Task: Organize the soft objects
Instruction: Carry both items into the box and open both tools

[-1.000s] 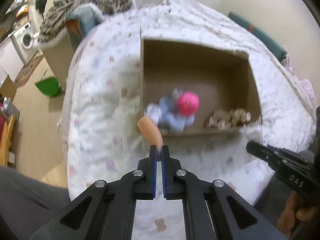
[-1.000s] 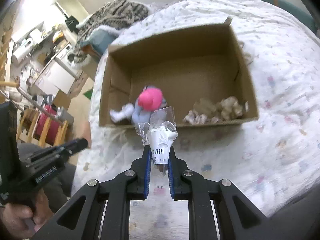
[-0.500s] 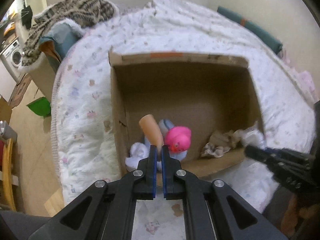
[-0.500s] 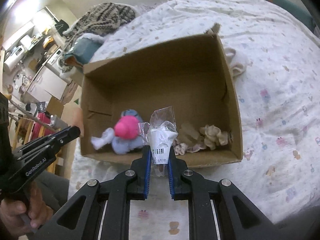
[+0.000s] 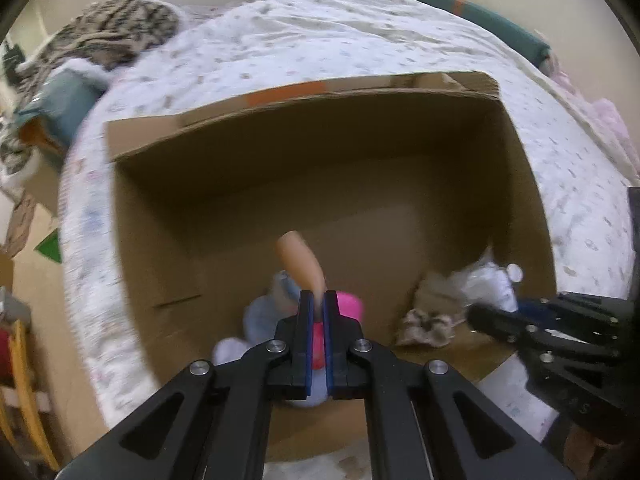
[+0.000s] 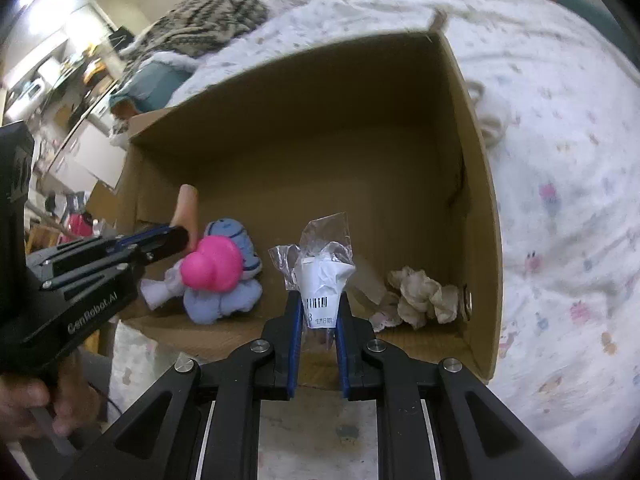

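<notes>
An open cardboard box (image 5: pixel 360 168) (image 6: pixel 476 200) sits on the bed. Inside lie a blue plush with a pink head (image 6: pixel 218 270) (image 5: pixel 352 308) and a beige crumpled cloth (image 6: pixel 420 292) (image 5: pixel 428 320). My left gripper (image 5: pixel 316 300) is shut on a tan soft piece (image 5: pixel 302 264) and holds it inside the box, above the plush; it also shows in the right wrist view (image 6: pixel 176 236). My right gripper (image 6: pixel 318 308) is shut on a clear plastic packet with a white barcode label (image 6: pixel 324 272), over the box's near edge; it also shows in the left wrist view (image 5: pixel 480 316).
The bed has a white printed quilt (image 6: pixel 560 160). A striped blanket (image 5: pixel 104 36) and a blue-grey cushion (image 5: pixel 64 100) lie at the far left. A teal pillow (image 5: pixel 480 20) lies at the back right. The floor and furniture (image 6: pixel 60 92) are at the left.
Both grippers have moved forward toward the box, carrying their items. The left one is now inside over the plush; the right one has reached the near edge.
</notes>
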Demonstrator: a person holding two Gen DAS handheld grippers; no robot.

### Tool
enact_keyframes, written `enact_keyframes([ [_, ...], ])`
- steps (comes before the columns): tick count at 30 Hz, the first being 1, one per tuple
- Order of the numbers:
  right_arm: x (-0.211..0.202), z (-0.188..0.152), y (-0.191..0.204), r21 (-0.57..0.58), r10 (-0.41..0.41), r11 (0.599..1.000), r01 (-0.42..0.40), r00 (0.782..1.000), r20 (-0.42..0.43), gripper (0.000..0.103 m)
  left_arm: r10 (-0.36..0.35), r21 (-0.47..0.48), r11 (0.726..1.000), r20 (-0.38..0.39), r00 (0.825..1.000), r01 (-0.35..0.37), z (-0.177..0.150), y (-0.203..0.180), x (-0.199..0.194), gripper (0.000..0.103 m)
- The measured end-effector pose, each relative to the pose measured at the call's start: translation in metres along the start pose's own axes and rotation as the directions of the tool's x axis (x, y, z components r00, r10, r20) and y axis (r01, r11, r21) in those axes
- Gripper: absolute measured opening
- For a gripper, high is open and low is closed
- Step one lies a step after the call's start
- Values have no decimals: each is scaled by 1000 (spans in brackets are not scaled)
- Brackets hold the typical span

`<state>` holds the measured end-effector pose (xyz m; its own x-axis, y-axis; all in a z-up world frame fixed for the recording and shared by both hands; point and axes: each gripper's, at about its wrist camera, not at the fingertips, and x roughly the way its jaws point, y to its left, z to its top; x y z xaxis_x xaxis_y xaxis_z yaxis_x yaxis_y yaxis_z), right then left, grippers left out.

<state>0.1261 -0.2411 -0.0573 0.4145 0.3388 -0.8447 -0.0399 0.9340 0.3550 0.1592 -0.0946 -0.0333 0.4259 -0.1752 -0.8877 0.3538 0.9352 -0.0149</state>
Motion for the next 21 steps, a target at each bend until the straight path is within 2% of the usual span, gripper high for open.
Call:
enact_keyframes([
  [3,1,2,-8,29,1,1000,-1,1000,2,17,-45,-16,999,-21,999,44,2,-3,8,5],
  [7,6,2,-13,55,11,998,-10,1000,-14,17,-32,-34,999,-57,998,30,2,-1,16,9],
  [9,6,1,-12,59,26,998,-25,1000,-15,17,-42,-46,998,-76,996,39,2,0,17,19],
  [11,4,0,-11,61,35,998,-34,999,-10,17,-29,-49,998,-92,995,24,2,-1,16,43],
  [13,4,1,-11,65,44,997,-43,999,-7,18,-20,-48,999,-86,996,16,1,-2,13,59],
  [14,3,1,-12,70,46,997,-45,999,-6,20,-11,-46,999,-75,997,7,1,-2,9,62],
  [17,0,0,-16,96,64,993,-64,998,6,31,28,-40,999,-56,998,-31,0,-1,0,63],
  [19,-3,0,-18,102,74,992,-76,997,22,46,60,-37,997,-37,997,-62,-3,0,-5,63],
  [20,-5,-1,-17,100,72,992,-75,997,34,61,87,-35,996,-31,996,-88,-6,1,-7,63],
  [21,-7,-1,-16,98,72,992,-76,996,44,64,103,-38,994,-28,994,-104,-8,4,-10,63],
])
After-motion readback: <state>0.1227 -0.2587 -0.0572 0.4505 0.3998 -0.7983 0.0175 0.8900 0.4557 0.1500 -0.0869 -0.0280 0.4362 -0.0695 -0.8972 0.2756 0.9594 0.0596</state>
